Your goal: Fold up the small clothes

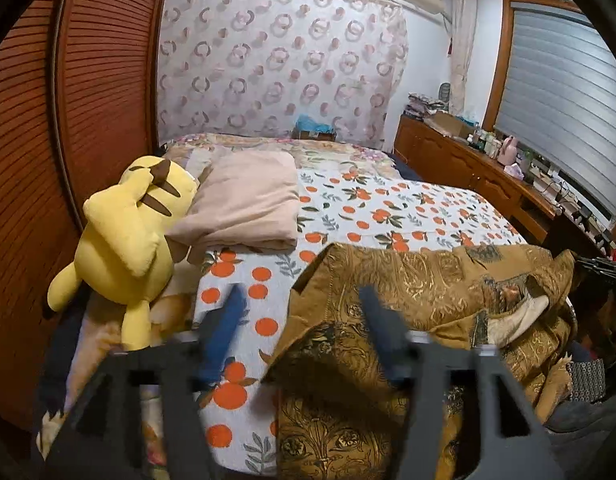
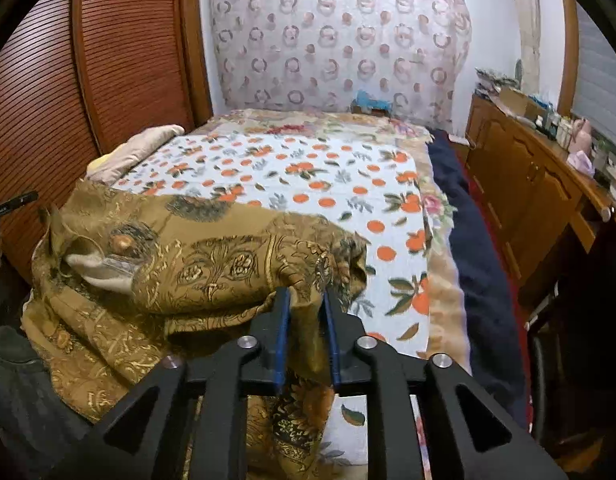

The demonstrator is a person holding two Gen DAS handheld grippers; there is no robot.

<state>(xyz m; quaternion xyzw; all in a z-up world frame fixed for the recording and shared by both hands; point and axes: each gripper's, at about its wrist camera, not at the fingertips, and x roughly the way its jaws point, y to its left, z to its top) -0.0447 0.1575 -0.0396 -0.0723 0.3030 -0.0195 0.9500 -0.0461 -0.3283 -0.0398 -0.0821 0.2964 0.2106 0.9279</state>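
A brown, gold-patterned garment point(image 1: 388, 280) lies crumpled on the near part of the bed, with a white lining point(image 1: 520, 316) showing at one fold. My left gripper point(image 1: 301, 300) stands wide open over the garment's left edge; its right finger is above the cloth and its left finger above the bedsheet. In the right wrist view the same garment point(image 2: 211, 264) spreads to the left. My right gripper point(image 2: 305, 300) has its jaws a little apart, with a fold of the garment's edge loose between the blue pads point(image 2: 283, 320).
The bed carries a white sheet with orange fruit prints point(image 1: 388, 208). A yellow plush toy point(image 1: 123, 240) and a folded pink blanket point(image 1: 247, 200) sit at its left. A slatted wooden wardrobe point(image 1: 87, 80) stands to the left, and a wooden dresser point(image 2: 520, 184) with clutter to the right.
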